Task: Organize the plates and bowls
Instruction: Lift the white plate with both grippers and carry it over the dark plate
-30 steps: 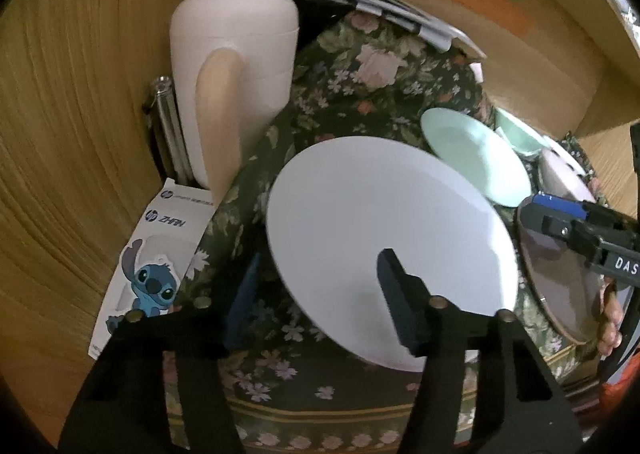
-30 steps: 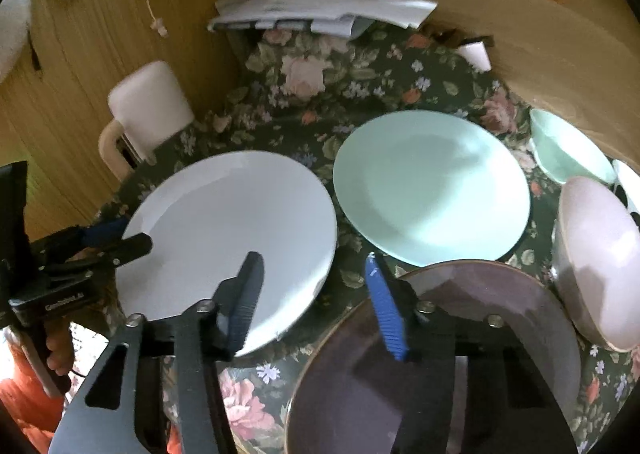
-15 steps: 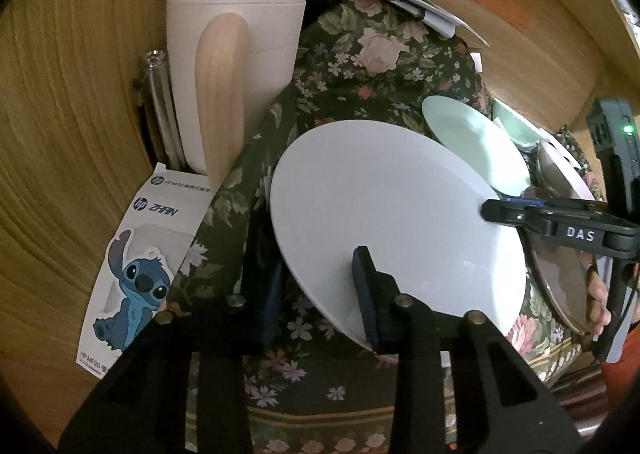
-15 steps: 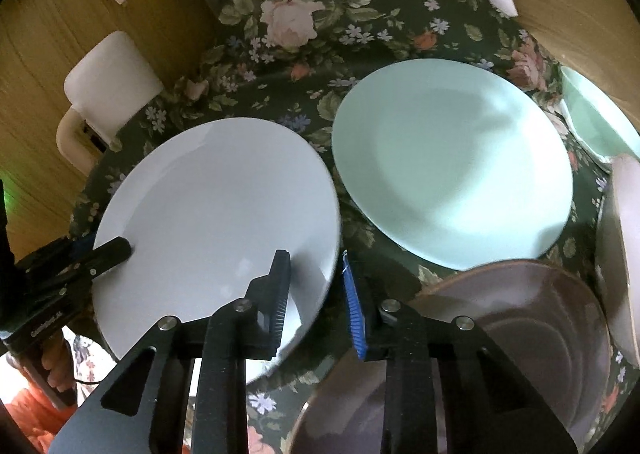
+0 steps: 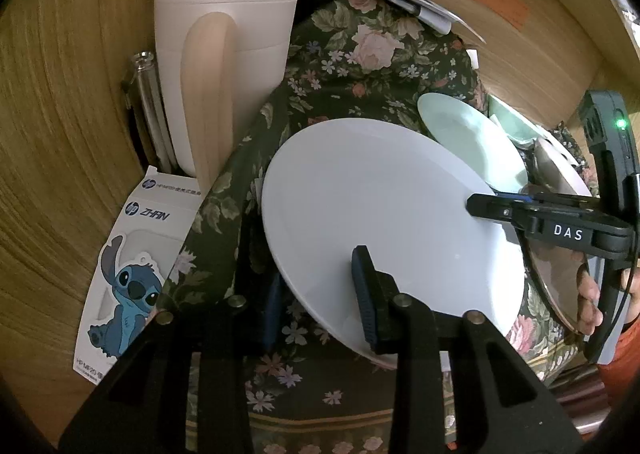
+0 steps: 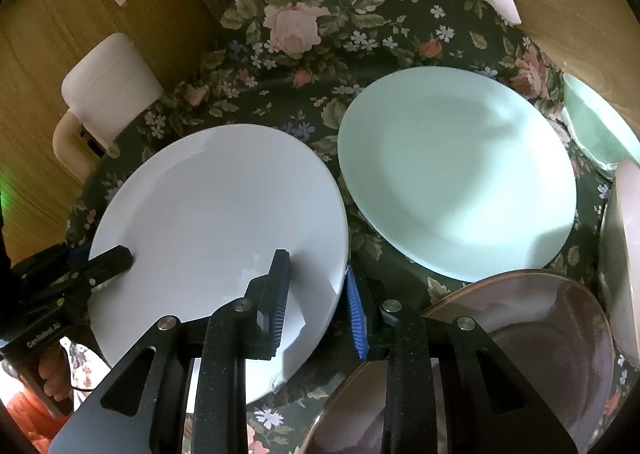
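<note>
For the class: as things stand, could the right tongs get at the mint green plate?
Probably not yet. The right tongs are clamped on the white plate's rim, so they are occupied. Otherwise the mint green plate lies uncovered just beyond, nothing on it.

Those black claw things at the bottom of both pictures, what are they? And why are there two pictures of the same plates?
The claws are grabbers that a person holds, one in each hand, each with a little camera looking along its two fingers. One picture comes from the left gripper, the other from the right gripper. Both have just squeezed shut on opposite edges of the white plate. It sits on a flowery cloth beside a mint green plate and a brownish plate. More bowls peek in at the right edge. In the left picture you also see a cream jug and a card with a blue cartoon creature.
</note>
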Tool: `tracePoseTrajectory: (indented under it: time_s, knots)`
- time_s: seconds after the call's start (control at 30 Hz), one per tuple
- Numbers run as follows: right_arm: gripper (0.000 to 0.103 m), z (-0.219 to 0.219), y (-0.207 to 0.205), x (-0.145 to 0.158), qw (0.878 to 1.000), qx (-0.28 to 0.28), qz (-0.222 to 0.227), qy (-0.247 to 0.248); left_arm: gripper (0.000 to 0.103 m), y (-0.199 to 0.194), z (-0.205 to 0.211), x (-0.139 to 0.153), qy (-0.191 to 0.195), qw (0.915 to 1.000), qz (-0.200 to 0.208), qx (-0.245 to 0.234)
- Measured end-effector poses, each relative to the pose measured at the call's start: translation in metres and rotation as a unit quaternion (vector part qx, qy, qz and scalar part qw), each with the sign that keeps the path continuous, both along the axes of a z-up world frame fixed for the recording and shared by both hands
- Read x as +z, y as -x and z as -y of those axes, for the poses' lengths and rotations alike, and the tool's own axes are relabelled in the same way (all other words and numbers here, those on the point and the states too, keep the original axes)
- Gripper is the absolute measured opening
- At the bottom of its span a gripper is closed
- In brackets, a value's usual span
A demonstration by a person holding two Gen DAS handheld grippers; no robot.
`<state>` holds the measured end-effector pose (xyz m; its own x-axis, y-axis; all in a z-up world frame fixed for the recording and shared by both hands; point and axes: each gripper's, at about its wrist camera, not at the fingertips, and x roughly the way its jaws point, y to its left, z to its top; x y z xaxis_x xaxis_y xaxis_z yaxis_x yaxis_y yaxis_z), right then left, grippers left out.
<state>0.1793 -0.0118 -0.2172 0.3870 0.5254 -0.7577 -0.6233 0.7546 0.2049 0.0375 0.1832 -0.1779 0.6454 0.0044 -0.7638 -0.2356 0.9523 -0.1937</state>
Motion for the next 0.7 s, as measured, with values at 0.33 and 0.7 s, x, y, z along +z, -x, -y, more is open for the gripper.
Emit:
tracePoseTrajectory:
  time_s: [0.33,0.7]
  knots:
    - [0.025,0.014,0.008,0.006,1.000,-0.004,0.011,-0.020,0.034,0.002,0.002,0.005,0.003,1.0000,0.004,0.008]
    - [0.025,0.038,0.019,0.021,0.998,-0.019,0.044,-0.042,0.034,0.004,0.014,0.020,-0.006,0.9996,0.027,0.000]
